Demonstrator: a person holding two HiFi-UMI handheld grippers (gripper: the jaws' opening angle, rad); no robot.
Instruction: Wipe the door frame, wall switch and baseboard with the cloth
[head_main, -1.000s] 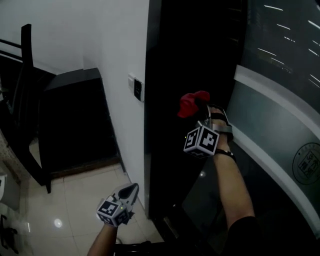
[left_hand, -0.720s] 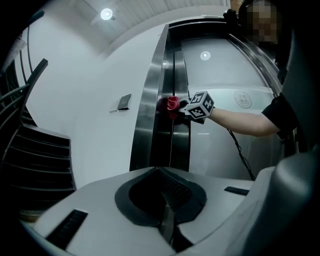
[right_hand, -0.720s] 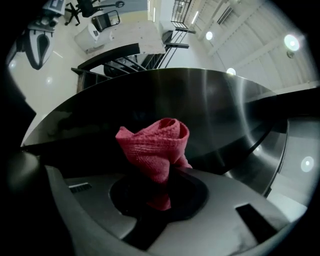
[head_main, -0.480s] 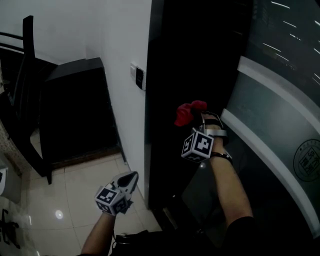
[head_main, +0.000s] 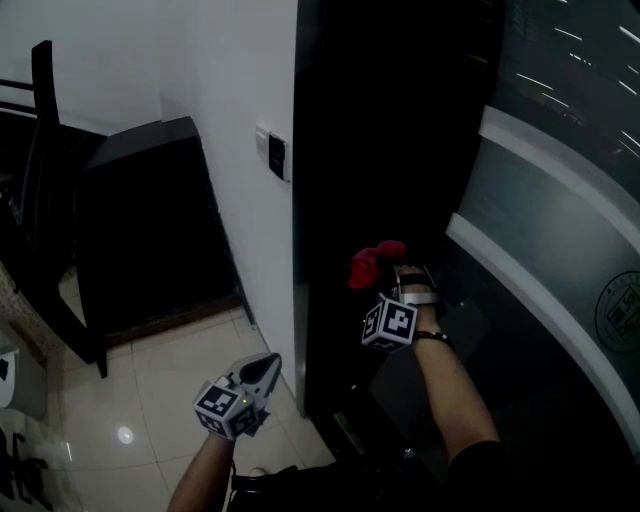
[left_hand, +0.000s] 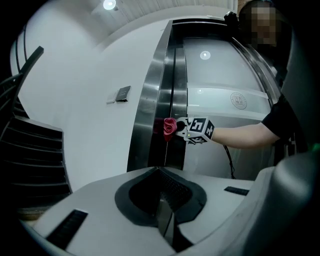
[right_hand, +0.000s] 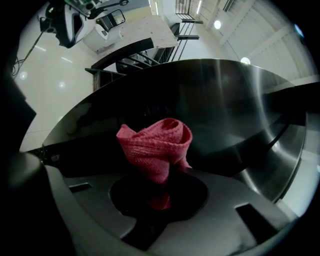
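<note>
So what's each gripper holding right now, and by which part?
The right gripper pinches the red cloth by one bunched end; the left gripper is shut, holding nothing.

The red cloth (right_hand: 155, 147) is a coarse woven fabric with a nubbly, matt weave, bunched into soft folds. The door frame (right_hand: 225, 95) is dark brushed metal, smooth, with a satin sheen that catches streaks of light. The wall (head_main: 230, 120) is matt white paint, and the wall switch (head_main: 274, 158) looks like smooth plastic. The floor tiles (head_main: 160, 390) are pale and glossy, mirroring a lamp. The right gripper (right_hand: 160, 197) has a matt grey plastic shell.
</note>
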